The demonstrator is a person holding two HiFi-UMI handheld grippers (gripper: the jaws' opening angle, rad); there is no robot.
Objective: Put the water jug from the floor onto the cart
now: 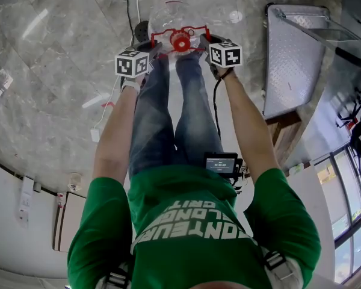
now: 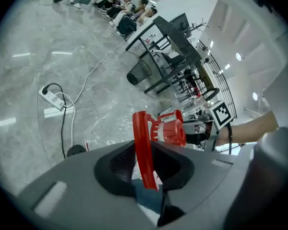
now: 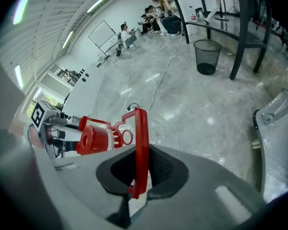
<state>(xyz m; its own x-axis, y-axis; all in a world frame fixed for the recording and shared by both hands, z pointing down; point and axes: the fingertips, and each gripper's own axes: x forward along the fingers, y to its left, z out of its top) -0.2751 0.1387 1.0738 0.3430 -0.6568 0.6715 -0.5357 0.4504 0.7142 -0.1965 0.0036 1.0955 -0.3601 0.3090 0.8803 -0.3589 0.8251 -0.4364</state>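
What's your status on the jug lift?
Left tool straddles red handle, gap showing; right tool clamped on it. Water jug on floor. Cart to the right; power-strip cable opposite side.

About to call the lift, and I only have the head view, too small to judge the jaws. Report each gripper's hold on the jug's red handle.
Observer: In the right gripper view, the right gripper has its jaws pressed on the red handle.
Operator: Now the left one.
Observer: In the left gripper view, the red handle stands between the jaws of the left gripper, but a gap shows beside it; it looks not yet clamped.
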